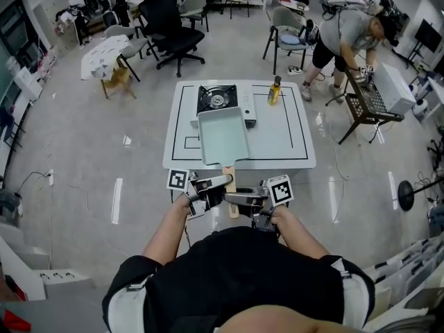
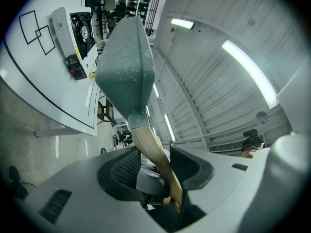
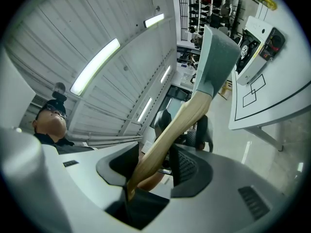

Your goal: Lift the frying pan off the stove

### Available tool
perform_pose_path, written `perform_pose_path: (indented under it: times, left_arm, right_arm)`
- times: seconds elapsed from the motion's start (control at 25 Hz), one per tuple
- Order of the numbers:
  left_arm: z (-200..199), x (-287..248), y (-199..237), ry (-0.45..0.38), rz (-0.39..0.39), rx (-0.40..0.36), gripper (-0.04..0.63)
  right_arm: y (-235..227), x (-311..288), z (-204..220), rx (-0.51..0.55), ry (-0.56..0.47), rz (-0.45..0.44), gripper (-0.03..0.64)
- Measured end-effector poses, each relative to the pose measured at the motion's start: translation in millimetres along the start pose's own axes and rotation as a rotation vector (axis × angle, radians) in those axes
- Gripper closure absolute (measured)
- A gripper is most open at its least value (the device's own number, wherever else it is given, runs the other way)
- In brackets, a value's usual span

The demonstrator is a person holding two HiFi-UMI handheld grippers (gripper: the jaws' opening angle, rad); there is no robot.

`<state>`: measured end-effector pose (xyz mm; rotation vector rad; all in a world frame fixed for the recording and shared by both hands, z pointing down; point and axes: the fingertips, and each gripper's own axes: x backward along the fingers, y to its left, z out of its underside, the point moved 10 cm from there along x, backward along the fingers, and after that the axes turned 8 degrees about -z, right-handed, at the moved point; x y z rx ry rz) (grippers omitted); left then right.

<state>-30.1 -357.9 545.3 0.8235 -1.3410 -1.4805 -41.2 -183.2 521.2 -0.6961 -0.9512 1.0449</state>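
Observation:
A rectangular pale teal frying pan (image 1: 222,136) hangs level over the front half of the white table (image 1: 291,141), just in front of the black portable stove (image 1: 217,99). Its wooden handle (image 1: 231,186) points toward me. My left gripper (image 1: 210,188) and right gripper (image 1: 251,201) are both shut on that handle from opposite sides. In the left gripper view the pan's underside (image 2: 125,72) rises from the handle (image 2: 150,147) clamped in my left gripper (image 2: 155,166), with the stove (image 2: 80,30) beyond. In the right gripper view my right gripper (image 3: 155,164) clamps the handle (image 3: 170,132) below the pan (image 3: 216,57).
A yellow bottle (image 1: 275,91) stands right of the stove. A person (image 1: 347,37) bends over a black cart (image 1: 371,106) at the right. Office chairs (image 1: 173,30) and a cloth-covered small table (image 1: 104,54) stand behind. The table has black outlines (image 1: 192,143) marked on it.

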Motion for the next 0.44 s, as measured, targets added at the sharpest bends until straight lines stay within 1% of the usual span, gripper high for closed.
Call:
perform_pose_path:
  times: [0.28, 0.44]
  left_arm:
    - [-1.5, -6.6, 4.1, 0.006, -0.001, 0.009, 0.407]
    - [-0.3, -9.8, 0.7, 0.006, 0.003, 0.014, 0.405]
  right_arm:
    - [-1.7, 6.1, -2.3, -0.005, -0.003, -0.008, 0.407]
    - [1.3, 7.5, -2.1, -0.034, -0.021, -0.026, 0.403]
